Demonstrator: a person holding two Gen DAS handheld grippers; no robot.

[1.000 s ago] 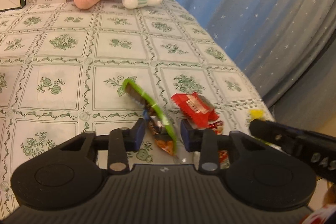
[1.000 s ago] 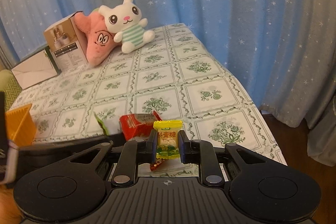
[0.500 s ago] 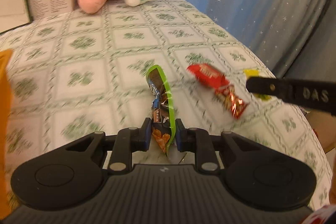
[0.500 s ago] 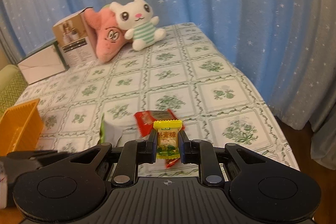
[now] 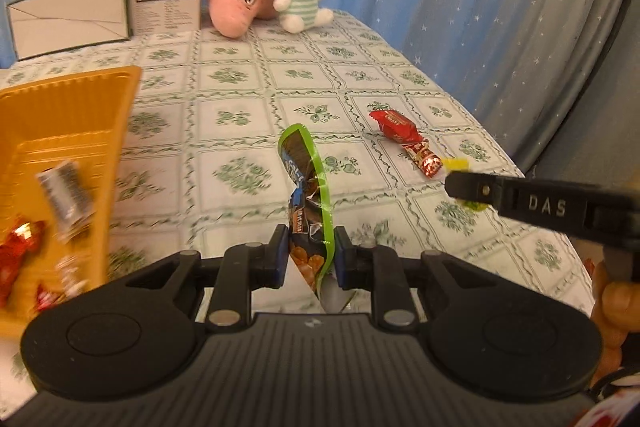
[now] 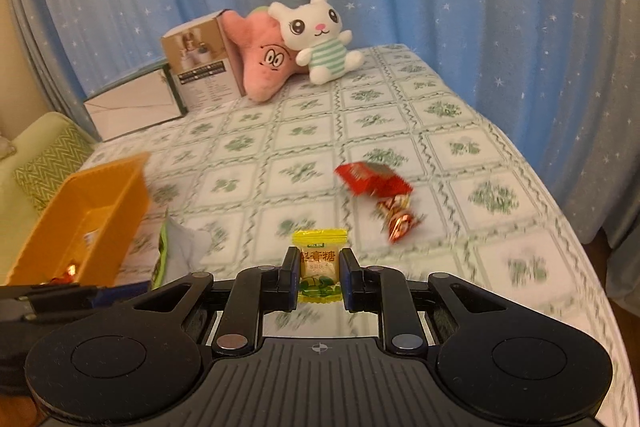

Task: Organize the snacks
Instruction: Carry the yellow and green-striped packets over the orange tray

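Observation:
My left gripper (image 5: 308,253) is shut on a green-edged snack packet (image 5: 306,183), which stands up between the pads above the tablecloth. My right gripper (image 6: 319,275) is shut on a small yellow candy (image 6: 319,263). A red snack packet (image 5: 394,125) and a red-gold wrapped candy (image 5: 424,157) lie on the cloth ahead; in the right wrist view they are the red packet (image 6: 374,179) and candy (image 6: 398,221). An orange basket (image 5: 60,115) with several snacks inside sits at the left. The right gripper's black body (image 5: 540,205) crosses the left wrist view at the right.
A pink plush (image 6: 260,61), a white bunny plush (image 6: 320,35), a brown box (image 6: 200,63) and a white box (image 6: 132,107) stand at the table's far end. Blue starry curtains hang behind and right. The table edge (image 6: 560,211) drops off at the right. A green cushion (image 6: 44,159) lies left.
My left gripper closed on the green-edged packet, lifted it and moved left toward the orange basket. The right gripper carried the yellow candy leftward too; the basket now shows in both views.

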